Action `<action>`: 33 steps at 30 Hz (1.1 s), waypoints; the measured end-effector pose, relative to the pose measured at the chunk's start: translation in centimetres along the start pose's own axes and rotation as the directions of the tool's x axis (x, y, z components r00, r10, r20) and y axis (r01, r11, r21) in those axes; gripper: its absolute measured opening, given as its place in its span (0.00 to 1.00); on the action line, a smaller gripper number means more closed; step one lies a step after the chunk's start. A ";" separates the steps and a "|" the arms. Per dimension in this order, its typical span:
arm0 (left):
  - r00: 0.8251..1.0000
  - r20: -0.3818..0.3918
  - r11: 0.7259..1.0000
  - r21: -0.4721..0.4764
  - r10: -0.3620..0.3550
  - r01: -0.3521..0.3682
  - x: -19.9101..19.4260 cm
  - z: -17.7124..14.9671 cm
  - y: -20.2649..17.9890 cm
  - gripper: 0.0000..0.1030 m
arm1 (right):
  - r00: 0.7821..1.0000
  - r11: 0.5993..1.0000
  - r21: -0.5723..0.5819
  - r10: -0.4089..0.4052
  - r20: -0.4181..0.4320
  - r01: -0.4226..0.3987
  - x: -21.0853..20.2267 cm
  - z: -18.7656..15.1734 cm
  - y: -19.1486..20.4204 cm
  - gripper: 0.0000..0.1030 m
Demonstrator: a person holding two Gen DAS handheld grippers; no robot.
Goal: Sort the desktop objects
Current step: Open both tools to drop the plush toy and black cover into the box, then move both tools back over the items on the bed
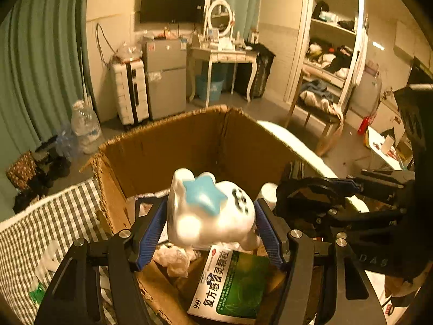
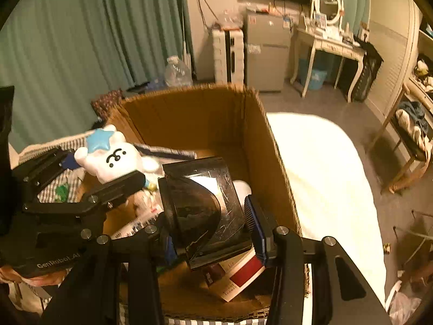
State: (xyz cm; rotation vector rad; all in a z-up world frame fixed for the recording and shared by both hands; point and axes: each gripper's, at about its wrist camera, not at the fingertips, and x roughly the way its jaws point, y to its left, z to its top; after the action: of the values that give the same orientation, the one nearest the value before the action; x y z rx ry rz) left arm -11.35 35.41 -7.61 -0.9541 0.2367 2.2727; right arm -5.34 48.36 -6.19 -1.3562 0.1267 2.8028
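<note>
Our left tool [image 1: 209,224] grips a white bear toy [image 1: 208,211] with a blue star [image 1: 204,193] on its head, held over the open cardboard box [image 1: 167,146]. Our right tool [image 2: 213,227] clamps a black glossy case [image 2: 205,208], also above the box. Below lie a green medicine packet [image 1: 232,281], crumpled plastic [image 1: 176,260] and a red-and-white carton [image 2: 240,276]. The box stands on a checked cloth [image 1: 32,233], beside a white bench [image 2: 324,168].

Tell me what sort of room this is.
Most likely a lived-in bedroom or small studio flat: a vanity table with an oval mirror, an open wardrobe stuffed with clothes, and a small fridge.
</note>
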 end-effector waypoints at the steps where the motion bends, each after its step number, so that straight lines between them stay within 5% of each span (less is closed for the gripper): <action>1: 1.000 -0.011 1.000 -0.007 -0.001 0.001 0.1 0.0 0.2 0.66 | 1.000 1.000 -0.004 -0.003 -0.017 0.003 0.3 -0.1 0.0 0.42; 6: 1.000 0.009 0.999 -0.029 0.027 -0.027 -0.5 0.6 0.8 0.71 | 1.000 1.000 -0.004 -0.006 -0.012 0.006 -0.2 -0.2 -0.4 0.59; 13: 0.991 0.097 0.996 -0.015 0.088 -0.087 -4.6 3.3 2.8 0.82 | 0.992 1.000 0.020 -0.003 0.124 0.000 -3.8 2.5 -0.4 0.70; 19: 0.971 0.116 0.977 0.013 0.211 -0.214 -8.3 6.5 5.3 0.87 | 0.983 0.998 0.061 0.008 0.181 -0.019 -4.8 5.0 0.9 0.73; 26: 0.932 0.106 0.938 -0.075 0.346 -0.339 -15.7 6.8 9.5 0.89 | 0.980 0.992 0.106 0.049 0.193 -0.071 -6.9 10.3 3.8 0.83; 29: 0.898 0.193 0.919 -0.061 0.395 -0.391 -18.3 4.5 11.0 1.00 | 0.967 0.995 0.049 0.067 0.245 -0.081 -7.5 11.1 6.6 0.83; 33: 0.860 0.284 0.904 -0.081 0.425 -0.420 -19.5 -0.2 13.4 1.00 | 0.949 0.989 -0.072 0.144 0.281 -0.128 -6.8 9.0 10.5 0.85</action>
State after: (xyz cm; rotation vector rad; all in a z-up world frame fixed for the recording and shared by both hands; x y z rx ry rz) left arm -9.50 15.26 4.59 -0.5927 0.3214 2.7895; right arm -8.82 38.74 5.34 -0.9680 0.1443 3.1013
